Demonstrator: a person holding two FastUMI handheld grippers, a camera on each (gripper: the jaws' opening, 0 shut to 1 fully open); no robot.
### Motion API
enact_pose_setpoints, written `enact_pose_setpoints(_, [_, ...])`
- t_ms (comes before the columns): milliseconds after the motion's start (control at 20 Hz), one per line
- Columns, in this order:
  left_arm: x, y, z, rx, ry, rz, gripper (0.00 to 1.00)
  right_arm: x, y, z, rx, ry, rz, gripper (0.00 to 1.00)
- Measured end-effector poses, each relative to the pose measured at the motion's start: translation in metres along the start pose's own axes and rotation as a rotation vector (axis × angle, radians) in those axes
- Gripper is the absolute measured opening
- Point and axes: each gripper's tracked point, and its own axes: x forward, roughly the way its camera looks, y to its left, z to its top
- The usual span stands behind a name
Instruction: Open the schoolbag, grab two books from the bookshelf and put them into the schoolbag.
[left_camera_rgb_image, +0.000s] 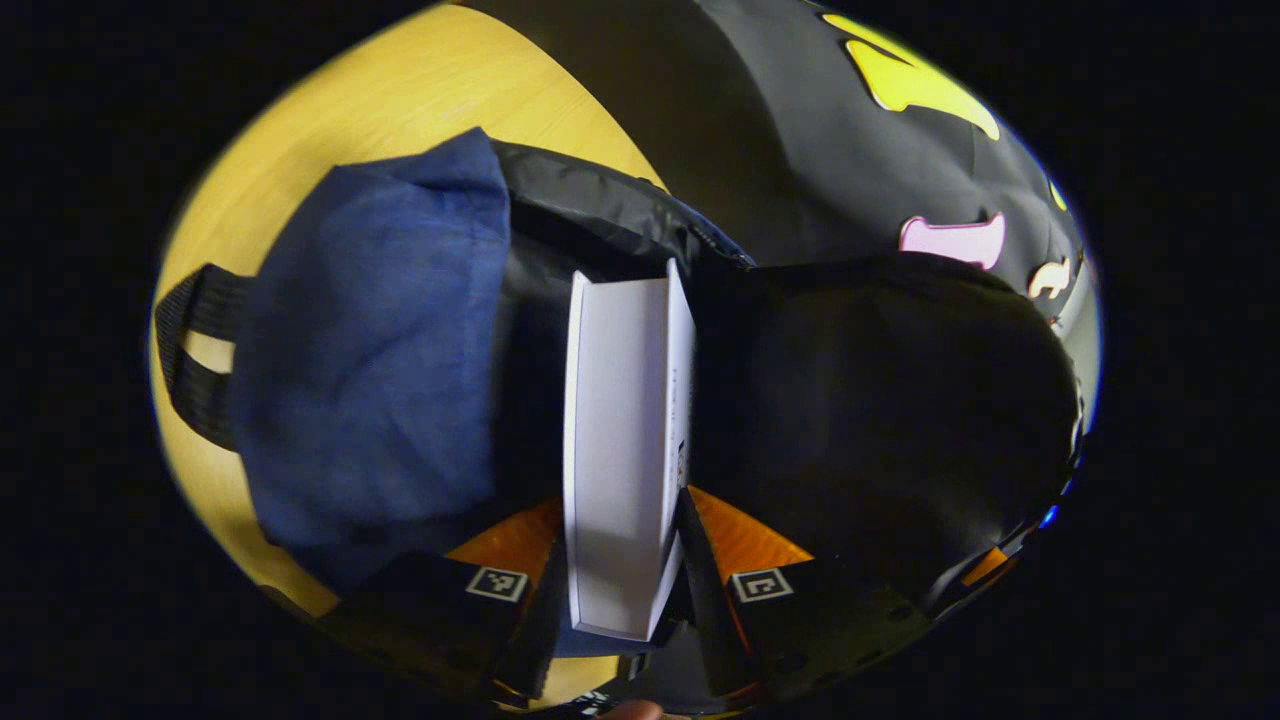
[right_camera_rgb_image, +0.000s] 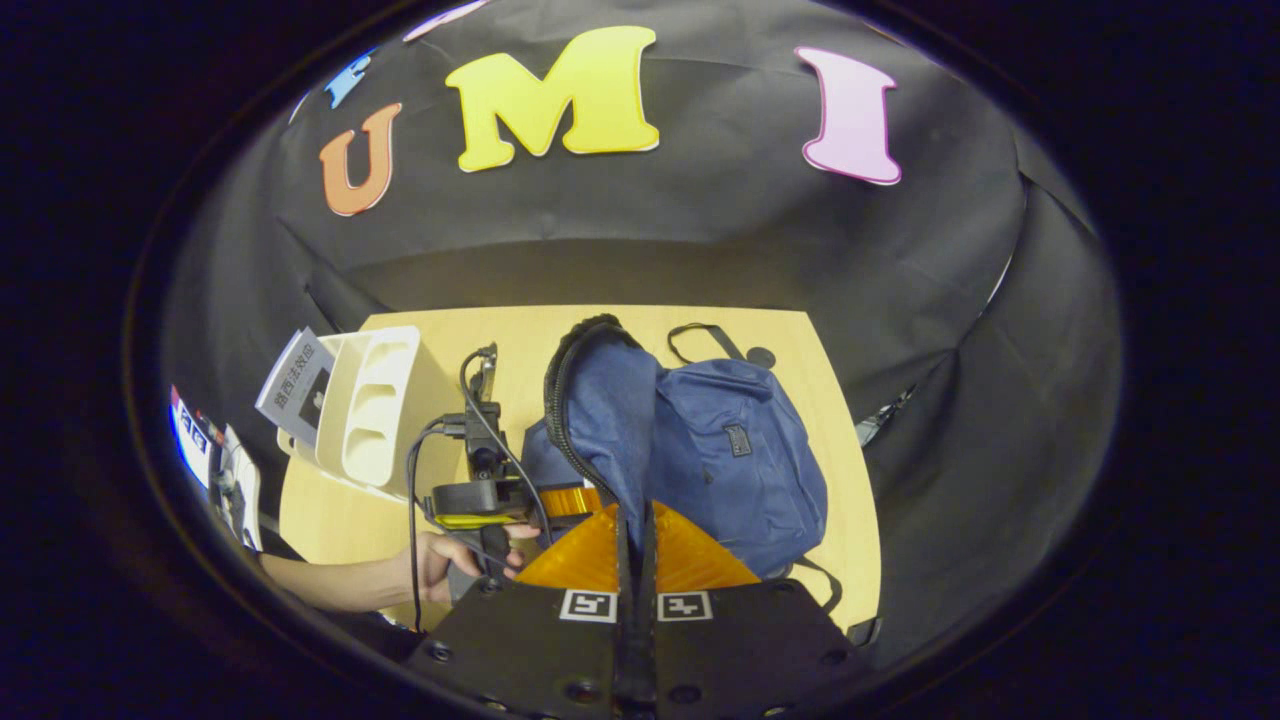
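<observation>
One book (left_camera_rgb_image: 625, 440), clamped in my left gripper (left_camera_rgb_image: 622, 560), enters the open schoolbag (right_camera_rgb_image: 700, 450); my right gripper (right_camera_rgb_image: 636, 560) pinches its flap.

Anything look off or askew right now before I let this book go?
Nothing stands out. The left gripper holds the white book edge-up over the open schoolbag. The right gripper pinches the bag's rim, and the bookshelf stands upright on the table.
</observation>
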Motion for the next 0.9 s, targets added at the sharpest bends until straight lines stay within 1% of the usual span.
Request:
enact_pose_setpoints(50, [-0.002, 0.004, -0.001, 0.012, 0.026, 0.041, 0.66, 0.001, 0.003, -0.001, 0.001, 0.003, 0.005, 0.00])
enact_pose_setpoints(100, [-0.006, 0.015, -0.001, 0.039, 0.043, 0.125, 0.68, 0.003, 0.004, -0.001, -0.003, 0.005, 0.006, 0.00])
enact_pose_setpoints(150, [-0.012, 0.027, -0.004, 0.076, 0.059, 0.212, 0.87, 0.005, 0.006, -0.001, -0.010, 0.007, 0.008, 0.00])
enact_pose_setpoints(200, [-0.023, 0.032, -0.002, 0.106, 0.062, 0.257, 0.75, 0.005, 0.009, -0.002, -0.016, 0.007, 0.011, 0.00])
enact_pose_setpoints(250, [-0.031, 0.030, 0.002, 0.147, 0.050, 0.277, 0.77, 0.006, 0.011, -0.002, -0.024, 0.007, 0.013, 0.00])
enact_pose_setpoints(300, [-0.040, 0.032, 0.007, 0.207, 0.041, 0.322, 0.77, 0.007, 0.012, -0.002, -0.031, 0.006, 0.013, 0.00])
enact_pose_setpoints(350, [-0.049, 0.035, 0.015, 0.283, 0.018, 0.385, 0.93, 0.008, 0.012, -0.002, -0.035, 0.005, 0.009, 0.00])
enact_pose_setpoints(400, [-0.062, 0.033, 0.027, 0.378, -0.020, 0.433, 0.95, 0.009, 0.013, -0.002, -0.035, 0.003, 0.009, 0.00])
enact_pose_setpoints(450, [-0.074, 0.029, 0.037, 0.454, -0.058, 0.468, 0.81, 0.008, 0.014, -0.002, -0.034, 0.003, 0.010, 0.00])
enact_pose_setpoints(500, [-0.091, 0.024, 0.053, 0.544, -0.118, 0.519, 0.81, 0.009, 0.014, -0.003, -0.032, 0.004, 0.009, 0.00])
enact_pose_setpoints(600, [-0.125, 0.010, 0.082, 0.683, -0.248, 0.604, 0.82, 0.009, 0.015, -0.004, -0.022, 0.003, 0.010, 0.00])
enact_pose_setpoints(650, [-0.140, -0.003, 0.092, 0.734, -0.305, 0.616, 0.81, 0.009, 0.015, -0.004, -0.020, 0.002, 0.010, 0.00])
enact_pose_setpoints(750, [-0.179, -0.028, 0.108, 0.823, -0.419, 0.642, 0.81, 0.009, 0.016, -0.004, -0.018, -0.001, 0.010, 0.00])
enact_pose_setpoints(800, [-0.202, -0.037, 0.115, 0.858, -0.478, 0.658, 0.82, 0.010, 0.017, -0.005, -0.017, -0.003, 0.010, 0.00])
enact_pose_setpoints(850, [-0.222, -0.047, 0.121, 0.877, -0.541, 0.674, 0.91, 0.010, 0.018, -0.005, -0.015, -0.005, 0.014, 0.00])
enact_pose_setpoints(900, [-0.240, -0.055, 0.127, 0.877, -0.593, 0.676, 0.90, 0.011, 0.020, -0.007, -0.013, -0.003, 0.017, 0.00])
